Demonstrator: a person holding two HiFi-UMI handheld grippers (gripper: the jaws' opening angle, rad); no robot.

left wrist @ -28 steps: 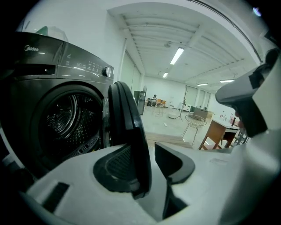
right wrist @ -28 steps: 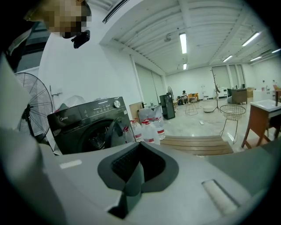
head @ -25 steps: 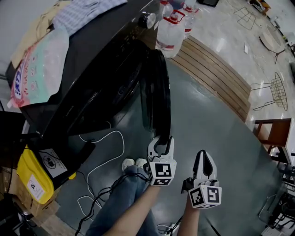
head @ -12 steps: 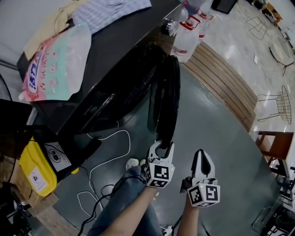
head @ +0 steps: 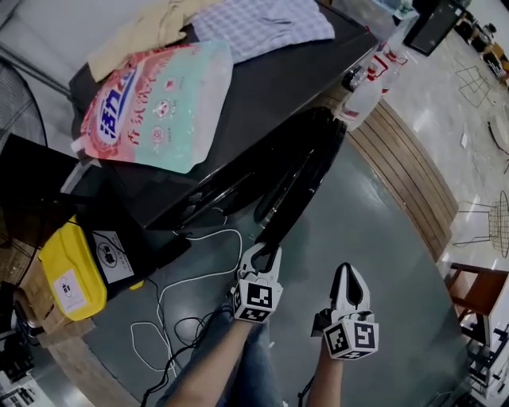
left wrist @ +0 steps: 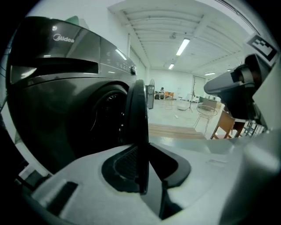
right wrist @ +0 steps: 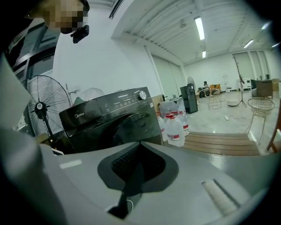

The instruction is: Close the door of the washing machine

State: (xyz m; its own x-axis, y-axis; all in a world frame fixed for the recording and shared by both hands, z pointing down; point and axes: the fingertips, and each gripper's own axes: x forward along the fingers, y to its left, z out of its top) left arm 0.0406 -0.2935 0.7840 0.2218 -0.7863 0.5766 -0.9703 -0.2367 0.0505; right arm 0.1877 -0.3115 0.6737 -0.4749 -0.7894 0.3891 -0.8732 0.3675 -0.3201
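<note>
The black washing machine (head: pixel 262 95) stands at the upper left, its round door (head: pixel 306 167) ajar and swung partway toward the drum. My left gripper (head: pixel 261 256) is at the door's lower rim; its jaws are closing, with the thin door edge (left wrist: pixel 138 114) between the pads. In the left gripper view the machine's front (left wrist: pixel 66 88) fills the left side. My right gripper (head: pixel 348 274) hangs to the right of the door, apart from it, shut and empty. The right gripper view (right wrist: pixel 138 169) looks at the machine (right wrist: pixel 109 118) from a short way off.
A detergent bag (head: pixel 155 103) and folded clothes (head: pixel 262 24) lie on the machine. A yellow box (head: pixel 71 270) and white cable (head: pixel 191 286) sit on the floor at left. Water bottles (head: pixel 366 87), a wooden platform (head: pixel 406 175) and a chair (head: pixel 477 294) are at right. A fan (right wrist: pixel 41 110) stands behind.
The door has swung in toward the machine with my left gripper on its rim, moving left. The left jaws have narrowed. The right gripper has followed a little.
</note>
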